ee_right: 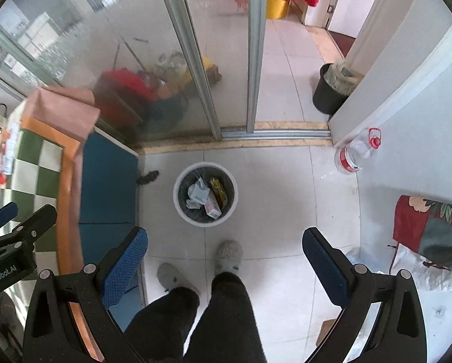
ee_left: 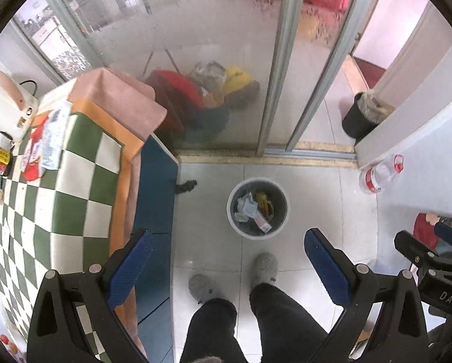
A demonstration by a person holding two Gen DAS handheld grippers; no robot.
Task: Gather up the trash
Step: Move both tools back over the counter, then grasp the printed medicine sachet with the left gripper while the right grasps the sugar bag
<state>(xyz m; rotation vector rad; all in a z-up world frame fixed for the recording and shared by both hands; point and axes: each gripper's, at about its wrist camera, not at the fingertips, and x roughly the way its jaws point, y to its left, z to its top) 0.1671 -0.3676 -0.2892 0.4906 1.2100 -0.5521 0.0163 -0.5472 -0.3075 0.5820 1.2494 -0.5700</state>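
A small white-rimmed trash bin [ee_left: 232, 211] stands on the tiled floor, holding crumpled paper and wrappers [ee_left: 256, 208]. It also shows in the right wrist view [ee_right: 180, 202], with the trash [ee_right: 207, 196] inside. My left gripper [ee_left: 226, 242] is open and empty, held high above the floor near the bin. My right gripper [ee_right: 224, 242] is open and empty, also high above the bin. A red and white wrapper [ee_left: 41, 148] lies on the checkered table [ee_left: 74, 199] at the left.
A clear plastic bottle [ee_left: 380, 174] lies by the white wall at the right. A black bin [ee_left: 359, 116] stands past the sliding glass door [ee_left: 282, 60]. The person's legs and grey slippers [ee_left: 263, 269] are below the grippers. A kettle [ee_left: 4, 106] stands on the table.
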